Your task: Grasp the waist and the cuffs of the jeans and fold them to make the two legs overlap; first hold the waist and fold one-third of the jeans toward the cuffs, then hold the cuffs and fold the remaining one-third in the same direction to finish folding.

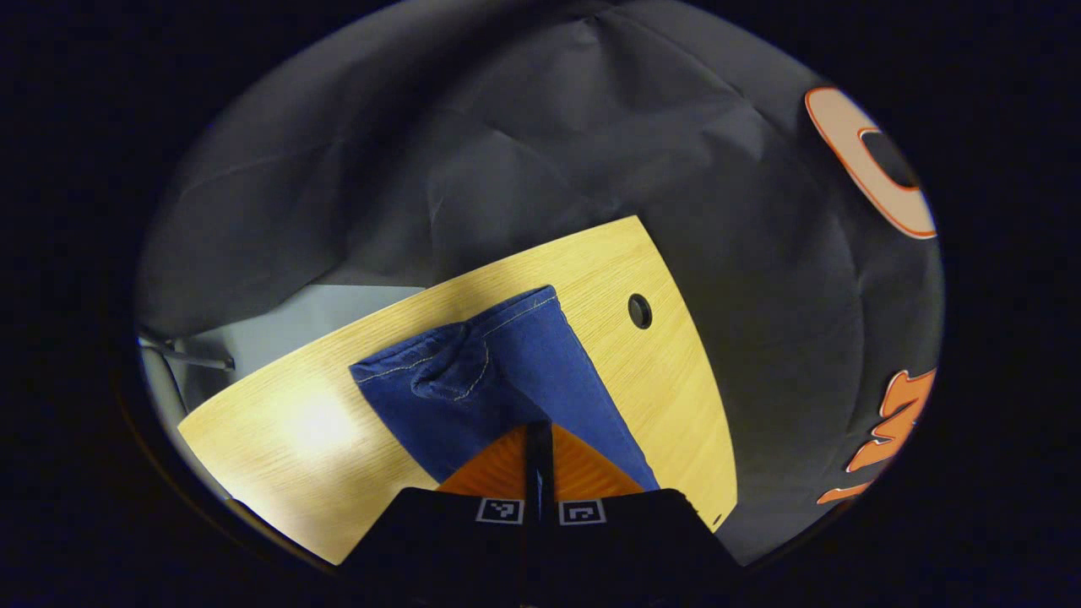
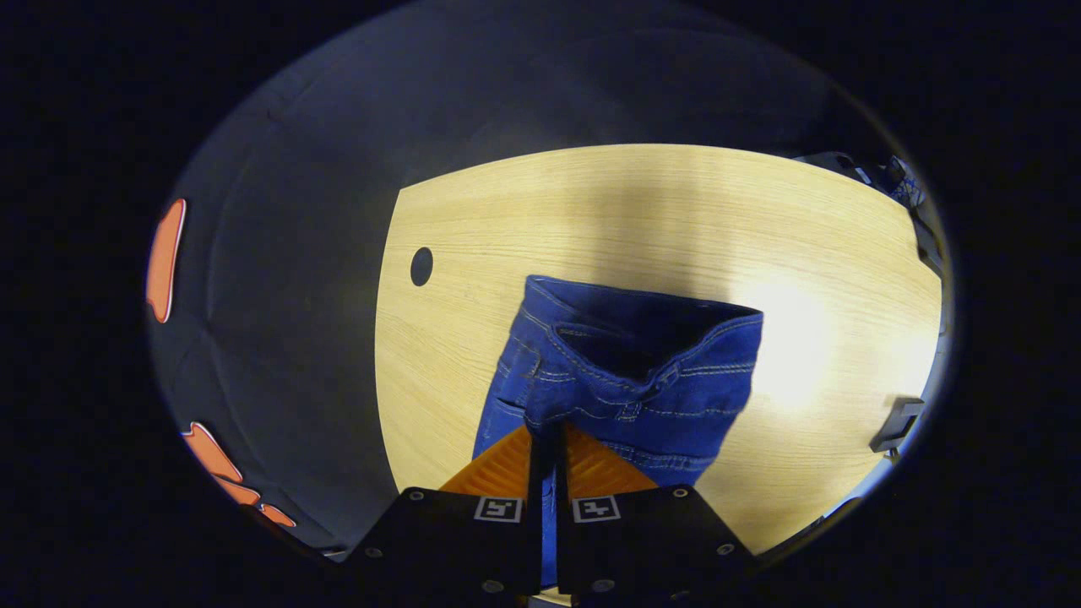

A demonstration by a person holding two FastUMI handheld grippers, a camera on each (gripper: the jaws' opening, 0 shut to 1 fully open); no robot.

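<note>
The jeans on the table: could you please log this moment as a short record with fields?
garment: blue jeans
support: wooden table
left tongs: shut on the jeans at a leg end
right tongs: shut on the jeans near the waistband
table detail: cable hole in the tabletop, apart from the denim
fold state: cannot tell

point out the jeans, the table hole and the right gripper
jeans [image 2: 642, 371]: right gripper view, on the waistband near the fly.
table hole [image 2: 421, 266]: right gripper view, middle of the dark round hole in the wooden top.
right gripper [image 2: 547, 439]: right gripper view, between its fingertips, shut on denim.
</note>
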